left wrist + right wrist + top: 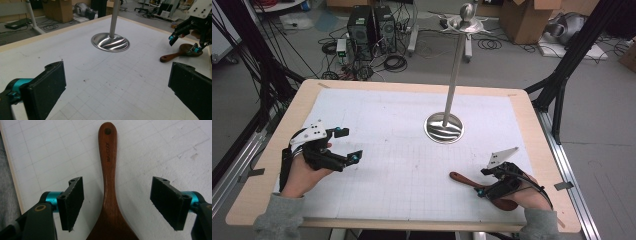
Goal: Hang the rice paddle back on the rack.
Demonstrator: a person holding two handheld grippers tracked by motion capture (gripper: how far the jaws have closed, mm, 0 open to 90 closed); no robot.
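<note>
Between the jaws of the right gripper (117,202) lies a reddish-brown wooden spoon (110,195), its grain running lengthwise, with small dark lettering along the handle beyond the pads. Those pads (73,202) are matte black with a fine ribbed texture, set on turquoise metal collars. Beneath them the table mat (162,150) is white with a thin grey grid, flecked with faint grey scuffs. Ahead of the left gripper (115,85), black with the same turquoise accent, a stand base (110,42) gleams mirror-silver with dark wavy reflections.

High cam overlooks table (337,100); gripper cams sit low, all share spoon (110,195).
</note>
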